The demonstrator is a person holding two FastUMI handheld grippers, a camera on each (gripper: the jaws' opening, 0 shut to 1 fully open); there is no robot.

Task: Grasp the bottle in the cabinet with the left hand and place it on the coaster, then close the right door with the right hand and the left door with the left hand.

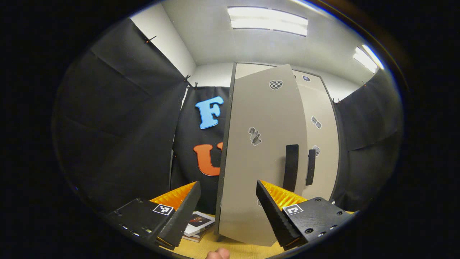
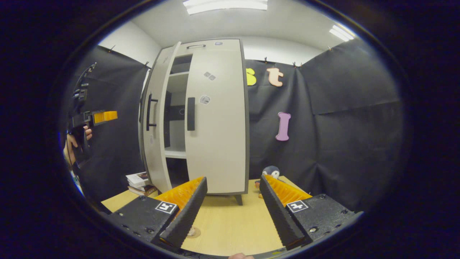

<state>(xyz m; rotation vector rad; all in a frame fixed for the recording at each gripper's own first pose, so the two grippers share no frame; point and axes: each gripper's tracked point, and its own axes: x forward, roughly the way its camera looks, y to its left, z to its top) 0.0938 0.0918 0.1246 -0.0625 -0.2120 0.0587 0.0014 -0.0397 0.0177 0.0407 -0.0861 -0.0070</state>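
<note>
The left claw (image 1: 226, 212) is released, its fingers spread wide with nothing between them, close in front of the cabinet's left door (image 1: 262, 151), which stands partly ajar with its dark handle (image 1: 291, 167) just above the right finger. The right door (image 1: 320, 144) beside it is shut. A stack of books (image 1: 197, 225) lies on the tabletop (image 1: 230, 246) at the cabinet's left foot.

The right claw (image 2: 231, 205) is released too, hovering over the tabletop's near edge. A round coaster (image 2: 194, 232) peeps out beside its left finger; whether the bottle stands on it I cannot tell. A soft toy (image 2: 270, 172) sits by the cabinet (image 2: 215, 118)
</note>
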